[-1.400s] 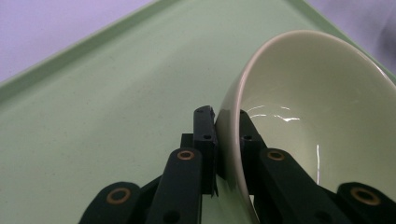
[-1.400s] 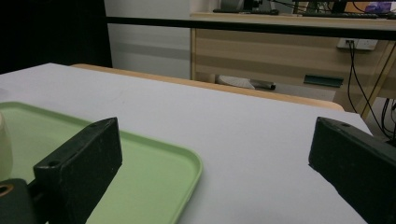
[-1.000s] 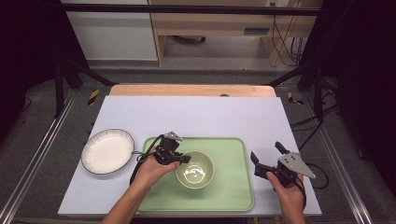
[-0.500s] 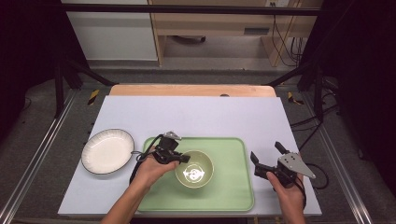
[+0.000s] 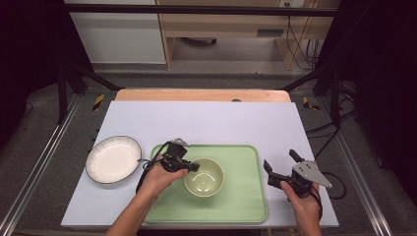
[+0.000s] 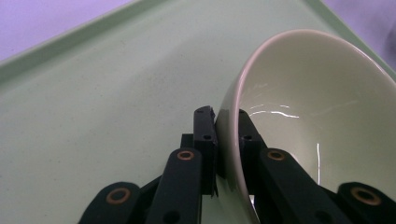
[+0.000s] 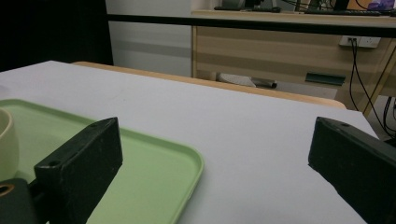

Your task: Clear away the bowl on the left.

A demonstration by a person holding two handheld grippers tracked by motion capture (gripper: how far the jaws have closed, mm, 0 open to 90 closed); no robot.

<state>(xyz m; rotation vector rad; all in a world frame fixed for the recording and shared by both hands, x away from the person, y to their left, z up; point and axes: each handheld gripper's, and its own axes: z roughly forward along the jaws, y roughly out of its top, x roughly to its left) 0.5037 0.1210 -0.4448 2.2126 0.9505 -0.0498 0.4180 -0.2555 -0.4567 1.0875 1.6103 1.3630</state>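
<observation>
The left tongs (image 6: 227, 122) pinch the rim of the pale green bowl (image 5: 204, 177) at its nine o'clock edge, one jaw outside the wall and one inside, as the left gripper view shows plainly. The bowl sits near the middle of the green tray (image 5: 241, 206), which lies on the white worktop (image 5: 206, 120). That grip takes only a narrow strip of a smooth glazed wall, so if the bowl is lifted its weight could swing it about the jaws, letting it slip free and drop onto the tray. A sideways pull might instead drag the tray along. The right tongs (image 5: 282, 165) stand spread and empty at three o'clock beyond the tray's edge, too far to steady anything. The white plate (image 5: 113, 158) at nine o'clock could be struck on the way over
</observation>
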